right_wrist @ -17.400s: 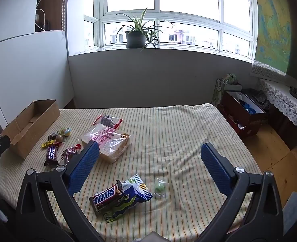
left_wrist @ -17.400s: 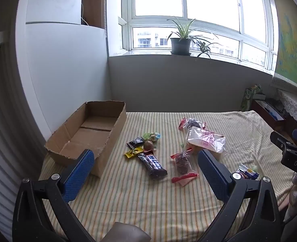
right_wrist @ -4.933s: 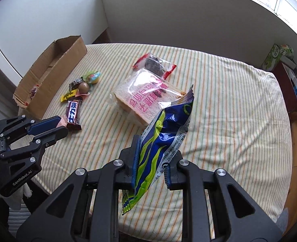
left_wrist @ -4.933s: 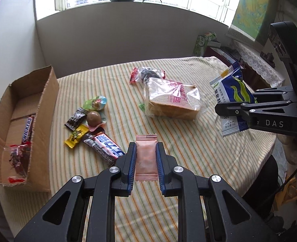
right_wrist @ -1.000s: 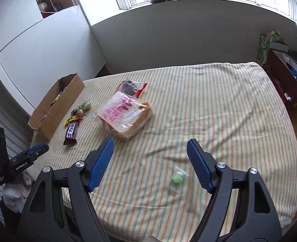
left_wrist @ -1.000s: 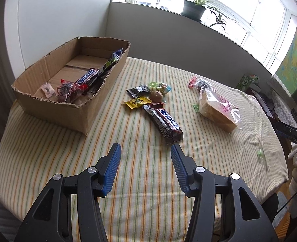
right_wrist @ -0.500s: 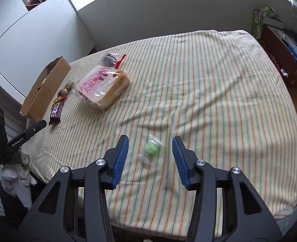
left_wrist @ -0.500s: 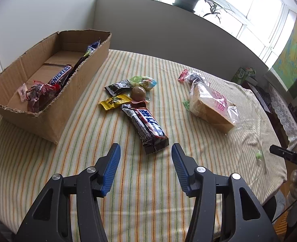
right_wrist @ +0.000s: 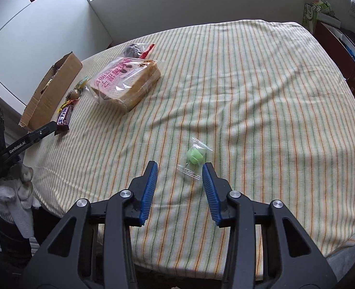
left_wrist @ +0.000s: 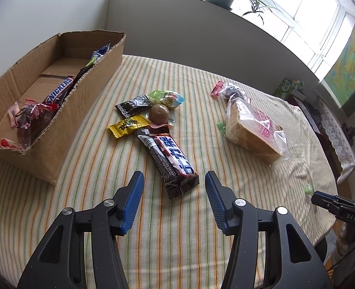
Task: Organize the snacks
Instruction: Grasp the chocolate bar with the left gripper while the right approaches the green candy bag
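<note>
Left claw [left_wrist: 174,180]: matt black plastic arms, ribbed blue pads, bright metal rivets. Just ahead, a glossy foil chocolate bar [left_wrist: 170,157]; beyond to its left, a rough, matt corrugated cardboard box [left_wrist: 81,96]. Between the right claw [right_wrist: 179,169] tips, a clear crinkled plastic-wrapped green candy [right_wrist: 194,157] on the tabletop's [right_wrist: 261,96] striped woven cloth.

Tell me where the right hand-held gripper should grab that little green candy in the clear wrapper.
Grip the round green candy itself, not its thin clear wrapper ends, which would likely slip. It lies flat on the tablecloth, so come from above. The right hand-held gripper is closing with its pads either side of the wrapper's near end, not yet touching.
</note>
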The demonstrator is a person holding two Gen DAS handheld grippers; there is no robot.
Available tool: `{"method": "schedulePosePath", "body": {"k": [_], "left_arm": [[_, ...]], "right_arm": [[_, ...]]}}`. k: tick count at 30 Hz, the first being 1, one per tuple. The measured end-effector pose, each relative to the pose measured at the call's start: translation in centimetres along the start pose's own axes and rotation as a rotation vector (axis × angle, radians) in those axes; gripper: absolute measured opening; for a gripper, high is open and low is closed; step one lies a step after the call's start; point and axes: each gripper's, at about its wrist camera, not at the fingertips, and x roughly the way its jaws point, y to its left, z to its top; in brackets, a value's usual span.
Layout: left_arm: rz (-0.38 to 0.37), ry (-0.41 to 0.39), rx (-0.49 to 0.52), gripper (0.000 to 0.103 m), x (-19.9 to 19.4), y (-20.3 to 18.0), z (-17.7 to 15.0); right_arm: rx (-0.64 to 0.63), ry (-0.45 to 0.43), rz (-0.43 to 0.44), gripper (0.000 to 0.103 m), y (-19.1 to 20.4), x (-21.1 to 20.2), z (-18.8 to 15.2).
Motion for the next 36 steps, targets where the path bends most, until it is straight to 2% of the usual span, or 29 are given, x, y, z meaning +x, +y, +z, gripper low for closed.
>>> {"method": "schedulePosePath", "body": {"k": [5,13,22,28,29,32,36], "left_arm": [[-0.005,0.012,-0.004,0.052,0.7,0.1,0.5],[0.008,0.045,-0.009,0.052,2.3,0.3,1.2],[0.077,0.080,0.042,0.052,4.2,-0.2,2.6],[0.117,0.084,0.121,0.052,4.2,-0.2,2.4],[0.118,0.083,0.129,0.051,4.1,-0.1,2.3],[0.131,0.076,0.137,0.036,4.2,0.4,2.4],[0.123,0.068,0.138,0.028,4.4,0.7,2.8]], "right_arm": [[-0.005,0.009,-0.031,0.041,0.1,1.1,0.5],[-0.081,-0.004,-0.104,0.041,1.5,2.4,1.6],[-0.120,-0.012,-0.138,0.041,2.0,2.9,2.2],[-0.120,-0.013,-0.138,0.040,2.0,3.0,2.2],[-0.118,-0.013,-0.138,0.040,2.0,3.0,2.1],[-0.117,-0.015,-0.140,0.037,2.0,2.9,2.2],[-0.119,-0.018,-0.149,0.030,1.8,2.9,2.3]]}}
